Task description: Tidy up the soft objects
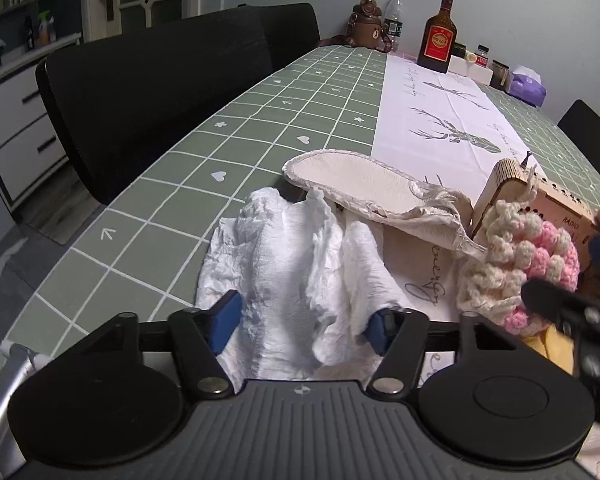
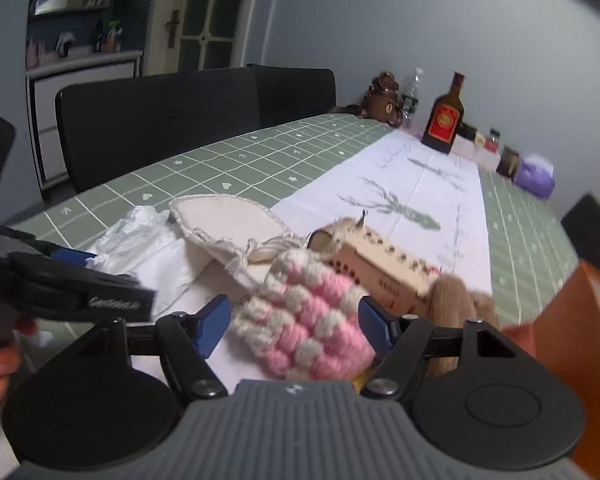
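Observation:
A crumpled white cloth (image 1: 296, 276) lies at the near table edge, between the spread blue pads of my left gripper (image 1: 304, 326), which is open around it. A cream fabric slipper (image 1: 364, 186) rests tilted behind it. A pink and cream crocheted piece (image 2: 304, 320) sits between the wide blue pads of my right gripper (image 2: 296, 326), open; it also shows in the left wrist view (image 1: 520, 260). A brown plush toy (image 2: 456, 300) lies just right of it. The white cloth (image 2: 140, 240) and slipper (image 2: 228, 216) show to the left.
A wooden radio box (image 1: 540, 196) stands behind the crocheted piece. A brown bottle (image 1: 436, 36), water bottle, bear flask, jars and a purple tissue pack (image 1: 526, 88) line the far end. Black chairs (image 1: 152, 92) stand on the left. An orange object (image 2: 576, 340) is at right.

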Motion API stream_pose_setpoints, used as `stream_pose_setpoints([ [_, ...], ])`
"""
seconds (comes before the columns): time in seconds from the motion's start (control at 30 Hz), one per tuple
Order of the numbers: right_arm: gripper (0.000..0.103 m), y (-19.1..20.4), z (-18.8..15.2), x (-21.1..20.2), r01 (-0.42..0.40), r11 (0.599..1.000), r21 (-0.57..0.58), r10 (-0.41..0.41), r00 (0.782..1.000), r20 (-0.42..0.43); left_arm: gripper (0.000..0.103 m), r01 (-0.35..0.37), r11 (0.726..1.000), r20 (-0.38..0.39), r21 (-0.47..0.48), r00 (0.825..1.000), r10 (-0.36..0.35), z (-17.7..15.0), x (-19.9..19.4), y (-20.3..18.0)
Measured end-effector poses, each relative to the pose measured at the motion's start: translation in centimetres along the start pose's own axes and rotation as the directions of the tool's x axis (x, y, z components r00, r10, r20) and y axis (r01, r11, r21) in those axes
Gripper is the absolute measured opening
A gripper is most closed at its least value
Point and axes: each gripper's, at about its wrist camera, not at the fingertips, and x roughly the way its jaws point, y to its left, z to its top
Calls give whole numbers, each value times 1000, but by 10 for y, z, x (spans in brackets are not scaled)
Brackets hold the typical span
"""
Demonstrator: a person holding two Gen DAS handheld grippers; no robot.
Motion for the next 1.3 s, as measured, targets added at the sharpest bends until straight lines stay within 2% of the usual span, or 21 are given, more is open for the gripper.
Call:
stream_pose_setpoints([
  [0.03, 67, 0, 4, 4, 7, 1000, -21, -7, 1000, -2, 60, 5, 1000, 4, 6, 1000, -5, 0, -1, 1],
  [0.17, 64, 3, 20, 19, 4, 995, -103, -4, 1000, 2, 29, 37, 999, 8, 23, 999, -37, 1, -3, 3],
  [0.23, 59, 8, 27, 27, -12, 988, -155, 14, 1000, 9, 22, 37, 999, 11, 29, 999, -37, 2, -6, 4],
  [0.37, 52, 20, 39, 46, -41, 968, -246, 41, 999, -6, 20, 67, 998, 2, -4, 998, -67, 4, -6, 13],
  [0.57, 43, 30, 46, 80, -71, 961, -267, 54, 996, -70, 20, 100, 994, -1, -44, 995, -100, 3, -5, 22],
  [0.6, 39, 31, 45, 85, -75, 959, -272, 55, 995, -81, 20, 102, 994, -1, -46, 995, -103, 3, -5, 22],
  [0.67, 23, 34, 44, 92, -71, 960, -271, 45, 994, -101, 20, 106, 993, 0, -52, 994, -106, 2, -6, 23],
  [0.7, 7, 33, 44, 95, -70, 964, -255, 44, 993, -108, 20, 107, 993, 1, -55, 994, -107, 2, -6, 24],
  [0.73, 0, 31, 44, 96, -79, 970, -230, 53, 992, -114, 20, 110, 992, 0, -59, 994, -110, 2, -5, 24],
  [0.8, 0, 30, 45, 97, -86, 979, -187, 64, 991, -118, 20, 114, 991, -1, -67, 993, -115, 2, -6, 25],
  [0.9, 0, 33, 50, 89, -81, 980, -184, 66, 994, -86, 20, 116, 991, -1, -74, 993, -116, 2, -7, 26],
  [1.03, 0, 36, 66, 64, -76, 981, -176, 76, 997, -10, 19, 117, 990, 12, -79, 993, -116, 1, -13, 26],
  [1.3, 0, 29, 85, 2, -91, 994, -61, 96, 992, 82, 18, 153, 986, 44, -61, 988, -151, -5, -41, 24],
])
